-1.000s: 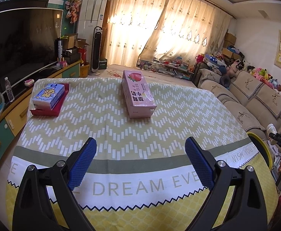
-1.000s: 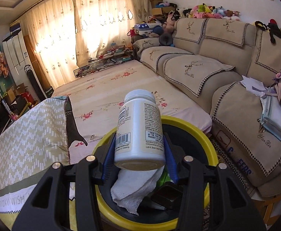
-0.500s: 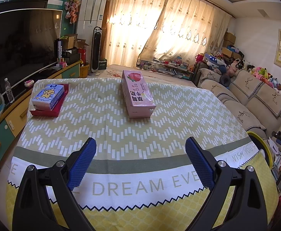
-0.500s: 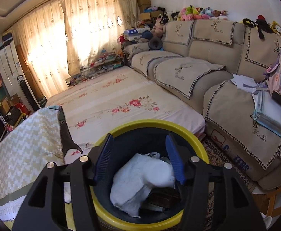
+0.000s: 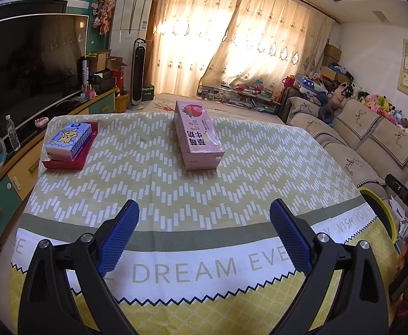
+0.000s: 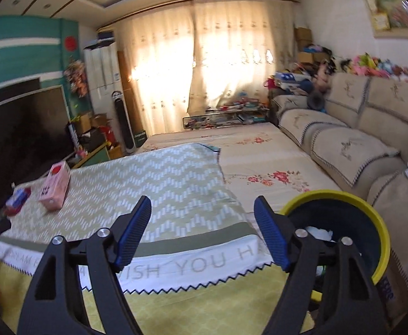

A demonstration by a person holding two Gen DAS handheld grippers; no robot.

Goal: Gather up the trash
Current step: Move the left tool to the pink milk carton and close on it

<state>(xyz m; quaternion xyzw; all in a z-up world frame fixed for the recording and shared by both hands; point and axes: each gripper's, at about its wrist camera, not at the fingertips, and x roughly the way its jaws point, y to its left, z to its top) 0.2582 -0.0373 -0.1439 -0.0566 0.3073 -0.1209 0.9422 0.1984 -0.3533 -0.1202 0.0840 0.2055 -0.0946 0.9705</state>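
Note:
A pink strawberry milk carton (image 5: pixel 199 135) lies on the table's zigzag cloth (image 5: pixel 153 173); it also shows in the right wrist view (image 6: pixel 55 188) at the left. My left gripper (image 5: pixel 204 219) is open and empty above the table's near edge. My right gripper (image 6: pixel 202 212) is open and empty over the table's right corner. The yellow-rimmed dark bin (image 6: pixel 371 212) stands just right of it, with white crumpled paper (image 6: pixel 319 231) inside. The bin's rim (image 5: pixel 382 212) shows at the right in the left wrist view.
A blue tissue pack (image 5: pixel 69 139) rests on a red tray (image 5: pixel 64 163) at the table's far left. A sofa (image 6: pixel 352 139) runs along the right, a TV (image 5: pixel 22 64) and cabinet along the left. A flowered mat (image 6: pixel 259 162) lies beyond the table.
My right gripper opened and dropped the white bottle into the bin, then swung left from over the bin toward the table. The left gripper has stayed still.

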